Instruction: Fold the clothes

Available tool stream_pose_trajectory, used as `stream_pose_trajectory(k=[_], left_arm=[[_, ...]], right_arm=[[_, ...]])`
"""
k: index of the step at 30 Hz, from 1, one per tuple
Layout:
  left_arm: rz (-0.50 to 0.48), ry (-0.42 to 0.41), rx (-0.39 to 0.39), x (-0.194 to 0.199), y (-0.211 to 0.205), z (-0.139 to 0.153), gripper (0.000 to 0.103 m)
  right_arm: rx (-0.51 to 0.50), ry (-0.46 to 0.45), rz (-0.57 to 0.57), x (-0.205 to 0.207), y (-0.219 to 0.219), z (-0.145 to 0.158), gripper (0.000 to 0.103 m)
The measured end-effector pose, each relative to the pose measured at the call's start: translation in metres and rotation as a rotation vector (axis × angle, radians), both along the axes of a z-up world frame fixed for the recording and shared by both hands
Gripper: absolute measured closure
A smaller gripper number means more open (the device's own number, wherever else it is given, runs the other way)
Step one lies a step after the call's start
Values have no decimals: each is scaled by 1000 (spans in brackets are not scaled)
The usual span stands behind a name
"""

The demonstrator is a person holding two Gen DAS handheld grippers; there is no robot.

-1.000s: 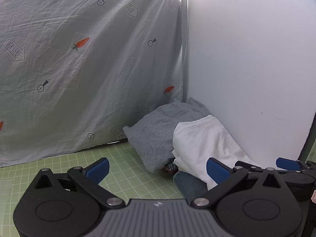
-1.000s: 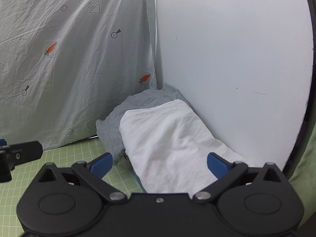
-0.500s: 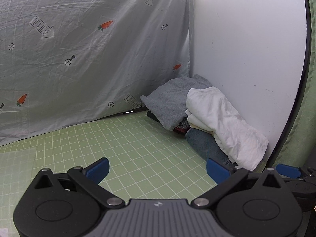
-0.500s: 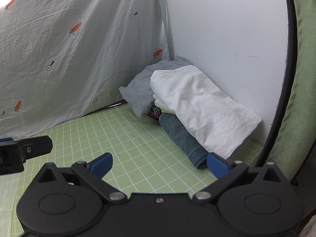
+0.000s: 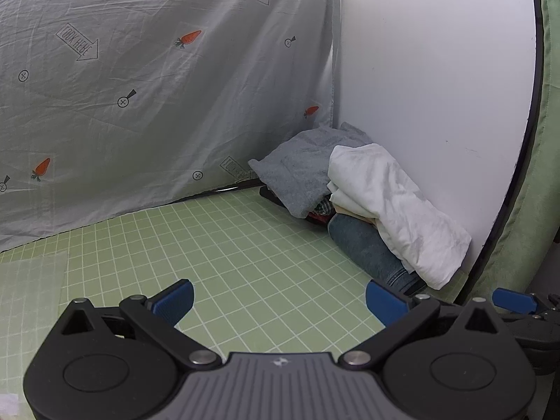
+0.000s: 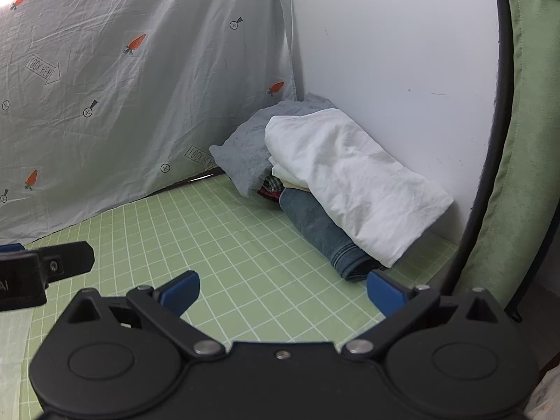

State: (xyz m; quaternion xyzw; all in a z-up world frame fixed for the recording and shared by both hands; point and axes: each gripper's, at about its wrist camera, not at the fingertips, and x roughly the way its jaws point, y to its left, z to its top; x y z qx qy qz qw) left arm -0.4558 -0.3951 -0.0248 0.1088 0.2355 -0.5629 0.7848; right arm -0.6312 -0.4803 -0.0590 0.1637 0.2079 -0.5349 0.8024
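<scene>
**Clearance and obstructions, corner of workspace**

Open green grid mat ahead of both spread-jawed tools; nothing lying on that stretch. Far right corner blocked by clothes pile: white garment on top, denim beneath, grey piece behind. Bounded at rear by carrot-print sheet, at right by white panel. Left gripper intruding at left edge of right view.

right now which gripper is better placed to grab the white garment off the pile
Right, probably. The right gripper is open with the white garment nearly straight ahead. The left gripper, also open, sees it off to its right, across the green grid mat.
</scene>
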Motion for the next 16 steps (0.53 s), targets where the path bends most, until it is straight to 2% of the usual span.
stream_pose_trajectory(k=[16], left_arm=[[-29,-4,0,-5,-9,1,0]], right_arm=[[4,-18,-25,-7,-5,-1,0]])
